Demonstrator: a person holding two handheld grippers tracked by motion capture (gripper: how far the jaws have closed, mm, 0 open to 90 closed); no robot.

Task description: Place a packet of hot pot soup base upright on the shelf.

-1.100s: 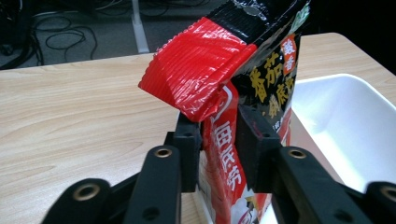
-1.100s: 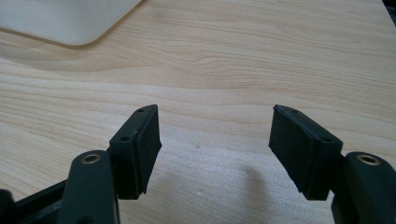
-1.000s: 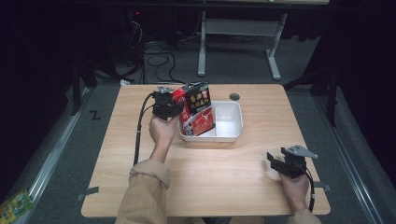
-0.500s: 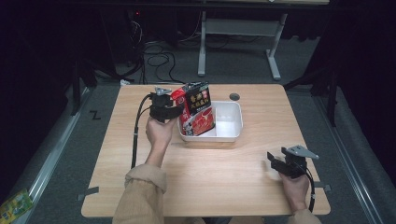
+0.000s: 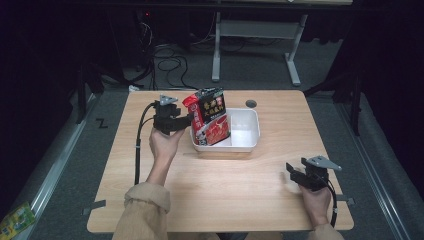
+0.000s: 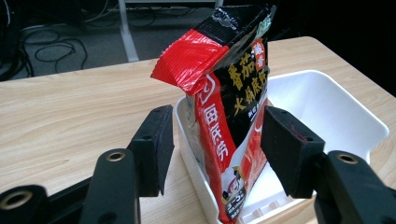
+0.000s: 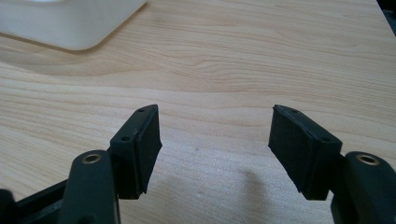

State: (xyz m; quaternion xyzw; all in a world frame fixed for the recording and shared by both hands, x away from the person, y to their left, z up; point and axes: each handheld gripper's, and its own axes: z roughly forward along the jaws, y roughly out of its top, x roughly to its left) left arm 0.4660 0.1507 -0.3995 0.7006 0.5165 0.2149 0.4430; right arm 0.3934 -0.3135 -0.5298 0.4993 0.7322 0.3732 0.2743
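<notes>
While the red-and-black foil packet [image 6: 229,116] stands upright in the near end of the white plastic tub [image 6: 327,102], the left tongs [image 6: 215,140] straddle it with their jaws spread, and they have just been opening. The flat black rubbery pads [image 6: 156,140] sit either side of the packet with a gap on each, so nothing is clamped. Its glossy skin is crinkled, its crimped red top corner folded over, and its lower edge rests against the tub's smooth rounded wall. On the high view the tub [image 5: 247,135] sits mid-desk on pale wood-grain laminate [image 5: 225,185], the packet [image 5: 210,122] leaning in its left half. The right tongs [image 7: 215,149] stand wide apart over bare desk near the right front corner, gripping nothing.
</notes>
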